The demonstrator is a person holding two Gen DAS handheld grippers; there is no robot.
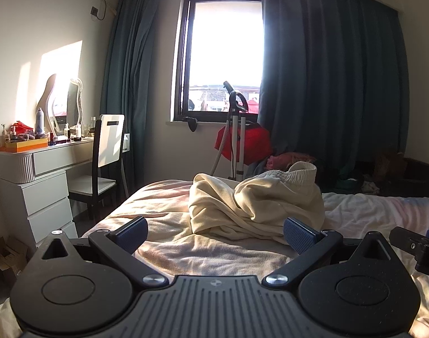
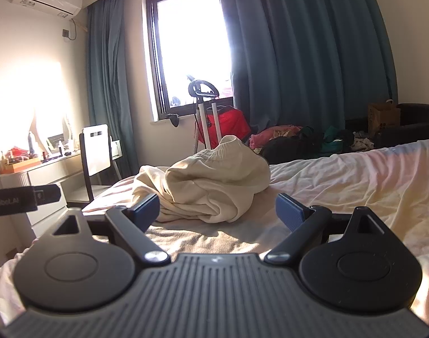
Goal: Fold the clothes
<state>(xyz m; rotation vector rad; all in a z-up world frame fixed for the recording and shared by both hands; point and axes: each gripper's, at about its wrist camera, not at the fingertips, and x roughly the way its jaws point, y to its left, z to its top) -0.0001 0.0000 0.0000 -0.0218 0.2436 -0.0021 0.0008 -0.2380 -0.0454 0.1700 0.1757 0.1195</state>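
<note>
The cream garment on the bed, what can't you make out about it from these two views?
- Cream garment: crumpled in both views, its own folds hide its shape and type.
- Its far side: hidden behind the heap in the right wrist view.
- Near bed: covered by the open left gripper and right gripper.

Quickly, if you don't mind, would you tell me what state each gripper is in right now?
Left gripper: open, holding nothing, short of the crumpled cream fabric garment.
Right gripper: open, holding nothing.

The clothes (image 1: 254,202) lie in a heap on the bed (image 1: 163,219), far from both tongs; the chair (image 1: 104,152) stands left, the window (image 1: 225,56) far behind
</note>
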